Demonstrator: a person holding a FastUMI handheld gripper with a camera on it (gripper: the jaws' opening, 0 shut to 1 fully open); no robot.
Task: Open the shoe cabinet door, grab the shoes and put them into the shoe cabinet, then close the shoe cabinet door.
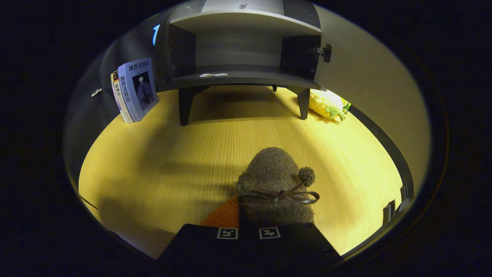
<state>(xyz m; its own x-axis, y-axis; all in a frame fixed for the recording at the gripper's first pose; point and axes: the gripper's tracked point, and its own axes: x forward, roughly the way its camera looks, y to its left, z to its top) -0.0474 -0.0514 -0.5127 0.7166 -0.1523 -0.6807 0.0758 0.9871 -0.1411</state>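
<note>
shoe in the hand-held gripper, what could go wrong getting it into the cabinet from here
1. The hand-held gripper seems to pinch only the heel end of the fuzzy brown shoe, so it could sag or slip out on the way.
2. The shoe cabinet stands on legs, so a low approach could knock the toe against the front edge of the bottom shelf.
3. The open door stands to one side, and a wide swing could bump it.

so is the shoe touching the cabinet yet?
Apart. Gripper view shows the shoe at the gripper, bare tabletop before the cabinet.
</note>
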